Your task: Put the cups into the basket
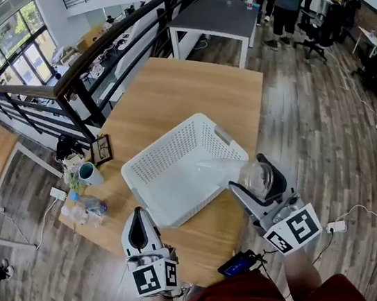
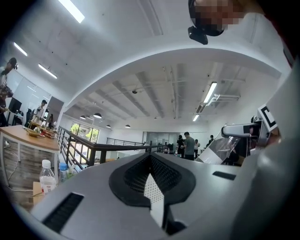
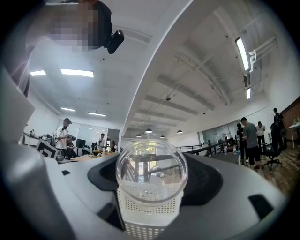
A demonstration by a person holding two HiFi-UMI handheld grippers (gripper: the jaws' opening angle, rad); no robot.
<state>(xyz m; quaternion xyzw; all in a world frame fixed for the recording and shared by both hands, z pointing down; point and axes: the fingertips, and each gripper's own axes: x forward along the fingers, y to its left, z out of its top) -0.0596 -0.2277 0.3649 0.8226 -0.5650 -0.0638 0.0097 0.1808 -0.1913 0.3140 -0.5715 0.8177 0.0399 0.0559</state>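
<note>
One clear cup (image 3: 151, 171) is all that's in play right now, and the right gripper (image 1: 256, 182) has it. The jaws are spread wide and clamped on either side of it. It's see-through plastic, smooth-walled, and lying on its side. One round end faces back along the jaws, and you can read the basket's lattice straight through it. From here the cup hangs over the right-hand near rim of the white basket (image 1: 161, 142), its body reaching in over the open top.

The left gripper (image 1: 140, 216) is pinched closed with nothing between its jaws. It hovers just off the basket's near left corner, pointing level.

The basket is a white perforated tub set at an angle on the near half of the wooden table (image 1: 172, 85). Its near corner comes close to the table's front edge, where a phone (image 1: 238, 264) lies with its screen lit. The far half of the table beyond the basket is bare wood.

Clutter keeps to the left edge: a teal mug (image 1: 88, 173) and some bottles (image 1: 85, 207) just beside it, well apart from both grippers. A black railing (image 1: 91, 62) runs past that side. To the right of the table there's open plank floor.
</note>
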